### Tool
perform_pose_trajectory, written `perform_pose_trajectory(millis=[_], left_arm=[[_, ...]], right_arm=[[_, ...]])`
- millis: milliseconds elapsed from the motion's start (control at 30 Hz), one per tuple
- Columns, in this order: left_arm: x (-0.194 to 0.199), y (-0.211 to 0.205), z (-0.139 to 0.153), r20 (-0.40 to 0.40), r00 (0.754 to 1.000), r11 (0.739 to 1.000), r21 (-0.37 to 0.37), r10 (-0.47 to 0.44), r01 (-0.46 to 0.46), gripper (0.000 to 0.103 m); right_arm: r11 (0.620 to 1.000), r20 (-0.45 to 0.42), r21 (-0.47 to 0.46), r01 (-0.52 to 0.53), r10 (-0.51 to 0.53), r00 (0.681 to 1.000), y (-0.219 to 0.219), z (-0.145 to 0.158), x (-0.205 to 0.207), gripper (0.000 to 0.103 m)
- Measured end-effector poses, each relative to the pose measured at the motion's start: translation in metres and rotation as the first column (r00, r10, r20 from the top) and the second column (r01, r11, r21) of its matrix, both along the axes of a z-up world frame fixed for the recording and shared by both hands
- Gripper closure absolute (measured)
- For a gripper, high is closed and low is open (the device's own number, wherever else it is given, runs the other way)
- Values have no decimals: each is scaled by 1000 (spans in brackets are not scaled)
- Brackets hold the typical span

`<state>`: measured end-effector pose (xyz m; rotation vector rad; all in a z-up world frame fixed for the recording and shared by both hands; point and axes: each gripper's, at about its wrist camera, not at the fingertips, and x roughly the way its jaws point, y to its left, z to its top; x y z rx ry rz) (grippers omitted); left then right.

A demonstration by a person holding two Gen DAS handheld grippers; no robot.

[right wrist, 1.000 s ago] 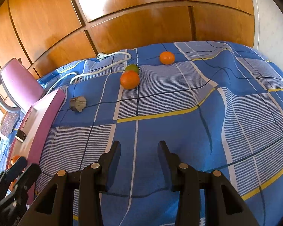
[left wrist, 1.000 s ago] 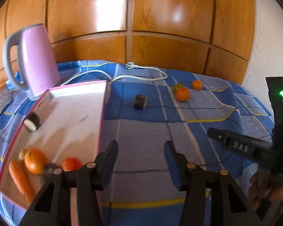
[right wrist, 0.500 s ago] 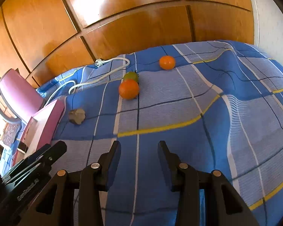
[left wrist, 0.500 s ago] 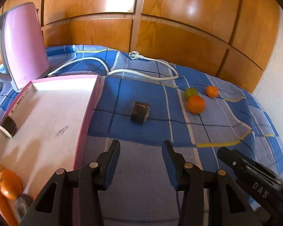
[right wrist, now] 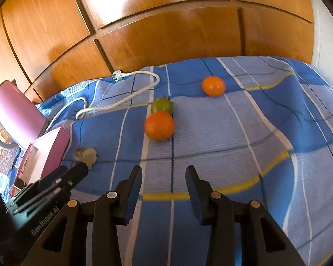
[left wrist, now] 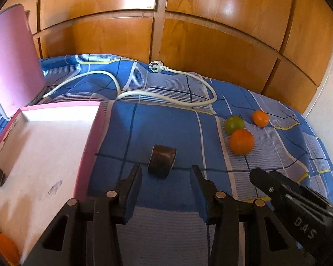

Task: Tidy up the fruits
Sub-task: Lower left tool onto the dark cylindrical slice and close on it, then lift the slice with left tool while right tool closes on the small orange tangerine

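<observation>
Dark piece (left wrist: 162,161): a short brown cylinder with a glossy side, lying on its side just ahead of the left tongs (left wrist: 165,174), roughly on their centre line and a little toward their left finger; what kind of produce it is cannot be told from these views.
Left tongs: released, fingers spread wide, nothing between them.
Risk at the piece: being round, it could roll away on the soft bedspread (left wrist: 157,124) if one finger touches first; pushing down would dent the cloth and tip it.
Pink tray (left wrist: 90,141): immediately left of the left tongs, its raised rim close to the left finger, which could catch the rim while closing.
Large orange (right wrist: 159,126): ahead of the right tongs (right wrist: 164,178), slightly left, touching or nearly touching the green fruit (right wrist: 162,106) behind it; a grasp could knock that one off rolling.
Small orange (right wrist: 213,86): farther ahead and to the right, well apart from the pair.
Right tongs: released and empty.
Crowding: both tongs sit side by side, so a sideways reach could make them collide.
White cable (left wrist: 166,98): far ahead, beyond the fruit.
</observation>
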<state>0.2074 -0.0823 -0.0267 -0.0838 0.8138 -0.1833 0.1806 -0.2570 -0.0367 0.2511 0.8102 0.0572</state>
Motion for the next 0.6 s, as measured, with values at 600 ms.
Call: perform_pose_trajectory(millis=[600], left_arm=[[22,7,-16,-64,997,998,-50,35,-38,74]], right_arm=[[982,6,-182,-44,46,999,24,3,60,67]])
